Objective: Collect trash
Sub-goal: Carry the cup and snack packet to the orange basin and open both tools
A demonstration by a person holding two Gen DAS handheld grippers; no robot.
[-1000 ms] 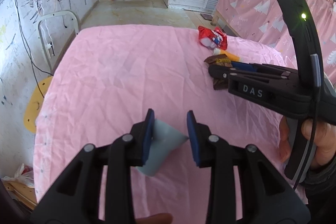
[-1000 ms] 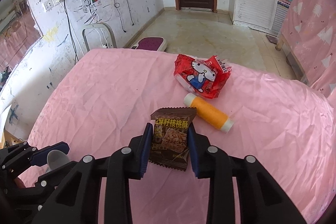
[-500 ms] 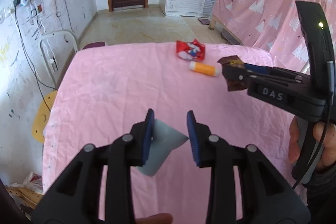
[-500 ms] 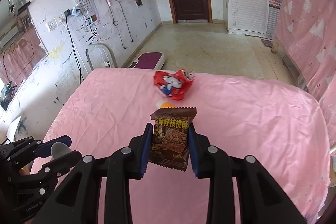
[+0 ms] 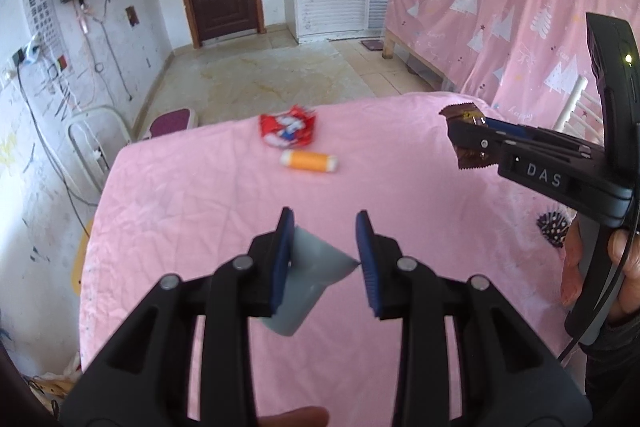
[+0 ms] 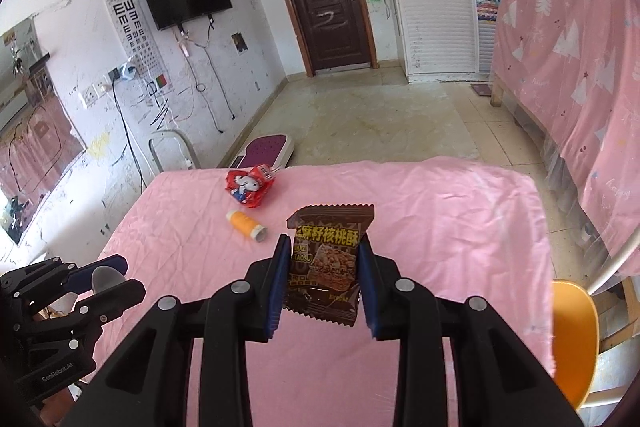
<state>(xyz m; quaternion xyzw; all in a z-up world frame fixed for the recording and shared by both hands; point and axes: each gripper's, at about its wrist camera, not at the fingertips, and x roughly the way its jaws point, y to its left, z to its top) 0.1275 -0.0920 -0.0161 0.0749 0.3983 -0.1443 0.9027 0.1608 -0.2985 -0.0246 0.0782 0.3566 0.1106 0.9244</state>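
Pink cloth (image 6: 440, 211), brown wrapper (image 6: 326, 267), red packet (image 6: 250, 187), orange spool (image 6: 242, 221).

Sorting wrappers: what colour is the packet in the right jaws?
Dark brown packet with yellow lettering, clearest in the right wrist view.

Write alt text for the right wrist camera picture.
The right claw grips a brown snack packet above a pink-covered table. A red wrapper and an orange thread spool lie further back, and the left claw holds a grey cup at lower left.
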